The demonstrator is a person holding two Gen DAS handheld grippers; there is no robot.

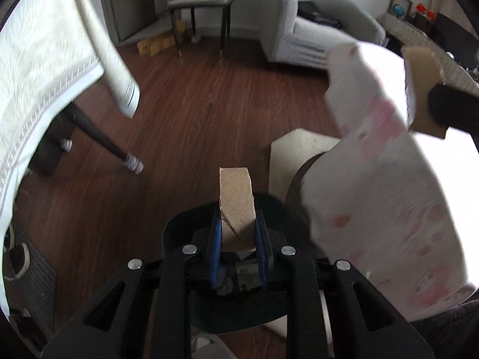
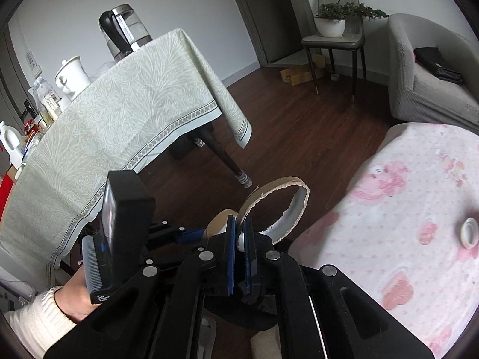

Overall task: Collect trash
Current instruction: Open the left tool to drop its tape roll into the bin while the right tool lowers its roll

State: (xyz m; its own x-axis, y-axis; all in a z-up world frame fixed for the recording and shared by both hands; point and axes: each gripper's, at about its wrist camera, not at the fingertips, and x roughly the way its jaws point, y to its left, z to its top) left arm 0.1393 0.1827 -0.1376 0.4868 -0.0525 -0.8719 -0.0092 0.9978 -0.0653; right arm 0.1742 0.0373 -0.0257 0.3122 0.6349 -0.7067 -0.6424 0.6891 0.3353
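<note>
Now your left gripper [image 1: 236, 239] is clamped on a light cardboard piece [image 1: 236, 200] at the lower centre, above a dark bin [image 1: 179, 224]. Your right gripper [image 2: 238, 239] pinches a thin cardboard ring [image 2: 278, 203] by its wall in the centre; both will crush easily, so I think you should hold them gently by the edge.

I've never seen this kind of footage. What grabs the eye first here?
Two black grippers, each clamped on cardboard scrap: the left gripper pinches a flattened cardboard tube, the right gripper a torn cardboard ring. Beside them at right looms a pink-patterned cover, with a cloth-draped table at left.
</note>
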